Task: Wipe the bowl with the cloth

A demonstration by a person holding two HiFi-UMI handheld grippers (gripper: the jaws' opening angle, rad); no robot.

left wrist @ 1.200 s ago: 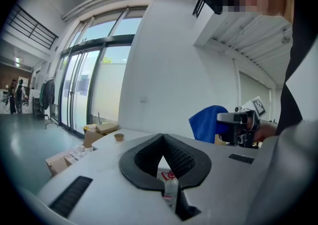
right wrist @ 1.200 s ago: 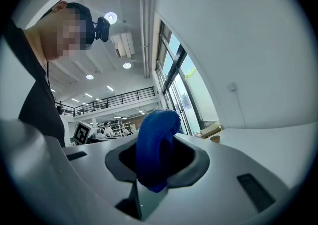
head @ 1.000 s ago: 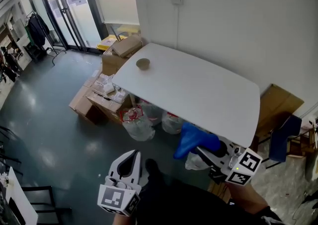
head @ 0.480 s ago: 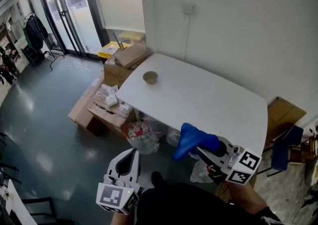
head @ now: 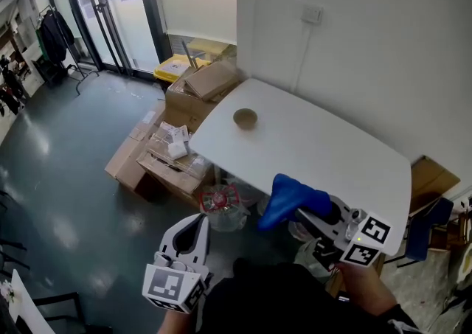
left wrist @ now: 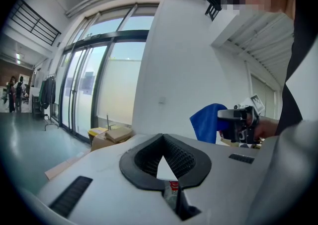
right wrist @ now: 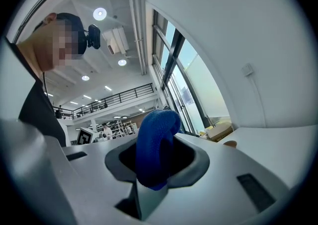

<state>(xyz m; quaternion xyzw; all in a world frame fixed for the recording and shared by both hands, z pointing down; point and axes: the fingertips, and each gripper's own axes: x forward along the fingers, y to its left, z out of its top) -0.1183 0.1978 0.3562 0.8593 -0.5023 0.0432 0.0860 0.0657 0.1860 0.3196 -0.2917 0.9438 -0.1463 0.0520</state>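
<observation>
A small tan bowl (head: 245,117) stands near the far left edge of the white table (head: 324,155); in the right gripper view the bowl (right wrist: 229,143) shows small, off to the right. My right gripper (head: 301,211) is shut on a blue cloth (head: 291,196), held in the air before the table's near edge. The cloth (right wrist: 156,144) bulges up out of the closed jaws. My left gripper (head: 198,223) hangs lower left over the floor, shut with nothing in it. From the left gripper view the cloth (left wrist: 208,122) and right gripper (left wrist: 239,122) show at the right.
Cardboard boxes (head: 210,82) are stacked at the table's far left corner, more boxes (head: 147,159) lie on the floor, and plastic bags (head: 221,203) sit under the table. A yellow bin (head: 177,67) stands by the glass doors. A blue chair (head: 428,222) is at the right.
Both grippers and the head camera have moved toward the table; the bowl now sits nearer in view. The cloth stays in the right gripper. The left jaws stay shut.
</observation>
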